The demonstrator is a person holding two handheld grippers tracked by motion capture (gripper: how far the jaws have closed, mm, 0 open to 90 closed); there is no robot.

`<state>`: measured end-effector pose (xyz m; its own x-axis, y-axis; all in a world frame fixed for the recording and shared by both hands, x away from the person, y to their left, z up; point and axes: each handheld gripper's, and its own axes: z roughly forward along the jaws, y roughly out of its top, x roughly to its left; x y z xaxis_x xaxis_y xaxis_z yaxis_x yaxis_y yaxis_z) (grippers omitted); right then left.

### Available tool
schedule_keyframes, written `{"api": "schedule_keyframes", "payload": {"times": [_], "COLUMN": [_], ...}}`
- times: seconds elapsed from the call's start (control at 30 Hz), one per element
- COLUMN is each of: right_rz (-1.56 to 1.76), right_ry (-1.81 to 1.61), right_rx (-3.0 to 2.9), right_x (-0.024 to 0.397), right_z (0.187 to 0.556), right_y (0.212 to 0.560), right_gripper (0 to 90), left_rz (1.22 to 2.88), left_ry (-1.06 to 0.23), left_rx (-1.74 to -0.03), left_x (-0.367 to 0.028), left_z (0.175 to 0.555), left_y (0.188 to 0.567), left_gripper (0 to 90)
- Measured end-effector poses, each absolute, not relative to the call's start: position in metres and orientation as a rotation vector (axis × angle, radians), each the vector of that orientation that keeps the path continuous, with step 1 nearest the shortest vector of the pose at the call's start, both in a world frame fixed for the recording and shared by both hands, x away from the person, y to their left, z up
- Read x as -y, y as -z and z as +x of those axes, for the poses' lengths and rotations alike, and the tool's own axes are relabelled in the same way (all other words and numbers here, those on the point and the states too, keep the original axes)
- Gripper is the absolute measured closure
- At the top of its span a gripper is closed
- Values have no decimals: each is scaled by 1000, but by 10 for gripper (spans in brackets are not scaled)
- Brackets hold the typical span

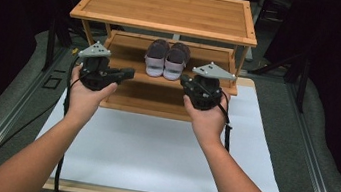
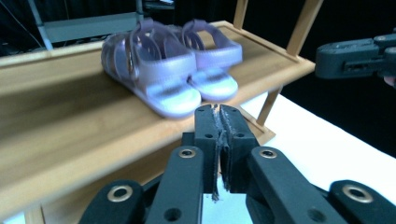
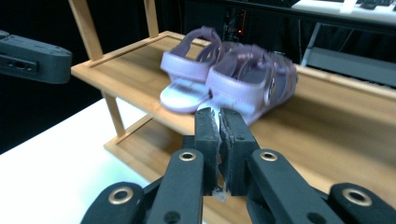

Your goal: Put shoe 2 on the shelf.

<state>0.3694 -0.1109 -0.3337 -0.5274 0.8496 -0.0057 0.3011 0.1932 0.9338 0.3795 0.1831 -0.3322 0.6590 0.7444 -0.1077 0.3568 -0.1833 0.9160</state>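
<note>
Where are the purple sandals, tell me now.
The purple sandals stand side by side at the middle of the wooden rack's middle shelf in the high view, between and beyond the left gripper and right gripper.

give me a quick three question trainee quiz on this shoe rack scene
1. True or false: the pair of purple strapped sandals sits on the top shelf of the bamboo shoe rack.
2. Which is shut with nothing between its jaws? A) left gripper alone B) right gripper alone C) both
3. Fill in: the rack stands on a ___ sheet.

Key: 1 false, the middle shelf; 2 C; 3 white
</note>
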Motion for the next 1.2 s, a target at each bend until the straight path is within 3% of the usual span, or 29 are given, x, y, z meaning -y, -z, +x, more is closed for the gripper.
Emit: {"api": "schedule_keyframes", "payload": {"times": [0.2,0.33,0.6,1.07,1.2], "right_rz": [1079,1100,1134,1220,1163], "right_ry": [-1334,-1368,-1348,-1222,-1170], "right_rx": [-1932,-1960,-1950,-1994,-2064], "right_x": [130,145,164,184,182], "right_z": [345,326,295,274,279], "right_y": [351,365,406,486,507], "right_gripper": [803,717,549,512,532], "left_rz": [1751,1725,1784,1855,1866], "left_ry": [-407,-377,-412,-345,-408], "left_rx": [-881,-899,-878,-952,-927], "left_x": [-204,-215,-221,-227,-230], "left_z": [351,336,312,305,309], "left_y": [358,376,417,502,521], "left_gripper": [777,649,518,474,437]}}
